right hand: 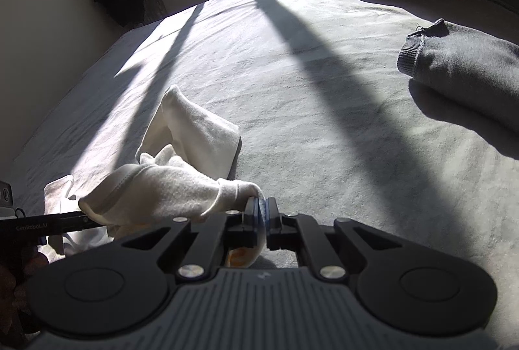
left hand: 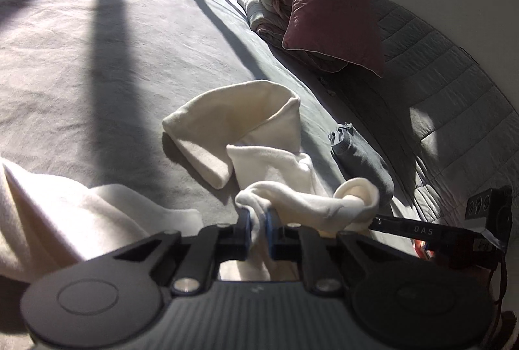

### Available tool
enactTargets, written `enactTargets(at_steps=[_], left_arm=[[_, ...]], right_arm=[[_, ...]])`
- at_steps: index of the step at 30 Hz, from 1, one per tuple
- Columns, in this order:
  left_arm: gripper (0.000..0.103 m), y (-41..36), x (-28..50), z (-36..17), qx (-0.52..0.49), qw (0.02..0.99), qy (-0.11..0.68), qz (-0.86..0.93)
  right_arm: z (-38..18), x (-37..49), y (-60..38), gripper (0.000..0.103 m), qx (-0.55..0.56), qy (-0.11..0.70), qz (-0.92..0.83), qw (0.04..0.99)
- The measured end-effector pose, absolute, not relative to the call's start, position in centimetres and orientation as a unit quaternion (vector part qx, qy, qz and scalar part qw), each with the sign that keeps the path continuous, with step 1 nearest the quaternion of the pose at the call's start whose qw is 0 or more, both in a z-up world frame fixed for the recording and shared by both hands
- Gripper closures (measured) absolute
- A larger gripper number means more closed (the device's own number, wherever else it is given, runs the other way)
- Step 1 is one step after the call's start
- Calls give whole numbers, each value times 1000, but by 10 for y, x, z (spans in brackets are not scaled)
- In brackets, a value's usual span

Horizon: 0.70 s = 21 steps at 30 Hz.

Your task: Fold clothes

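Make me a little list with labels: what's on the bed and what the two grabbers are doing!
surface: grey bed sheet
being folded: white garment
left gripper: shut on the white garment
right gripper: shut on the white garment
nearby: folded grey garment, lying apart
far end: maroon pillow on bundled bedding
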<state>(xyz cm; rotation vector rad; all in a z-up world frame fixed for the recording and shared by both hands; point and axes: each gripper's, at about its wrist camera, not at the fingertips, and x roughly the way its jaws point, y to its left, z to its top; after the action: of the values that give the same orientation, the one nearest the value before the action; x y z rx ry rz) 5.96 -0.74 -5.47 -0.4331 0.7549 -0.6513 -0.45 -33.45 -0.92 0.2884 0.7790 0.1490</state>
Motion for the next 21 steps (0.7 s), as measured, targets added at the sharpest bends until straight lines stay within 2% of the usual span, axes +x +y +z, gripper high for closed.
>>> enactTargets(at_steps=[4,7,8,11,13,15,16,21], left_arm=[[95,3,46,-39,-213,867,345,-292],[95,20,34,-27,-220,876,333,-272],[95,27,31,-25,-221,878,332,-266],[95,48,23,-18,-225,883,329,-246],[95,62,17,-17,-226,886,330,-235],[95,78,12,-18,-230,887,335,-220],[95,86,11,-19,-233,887,338,-211],[95,131,1,-30,-258,882,357,-169]], right_arm=[[-3,-5,-329,97,134,370,79,916],[5,-6,-323,93,135,353,96,921],[7,-7,-320,88,136,347,103,922],[13,-7,-310,87,140,329,128,925],[15,-6,-301,82,143,319,140,926],[17,-5,-292,58,147,310,152,927],[18,-5,-288,54,149,306,158,927],[16,1,-258,48,148,302,203,920]])
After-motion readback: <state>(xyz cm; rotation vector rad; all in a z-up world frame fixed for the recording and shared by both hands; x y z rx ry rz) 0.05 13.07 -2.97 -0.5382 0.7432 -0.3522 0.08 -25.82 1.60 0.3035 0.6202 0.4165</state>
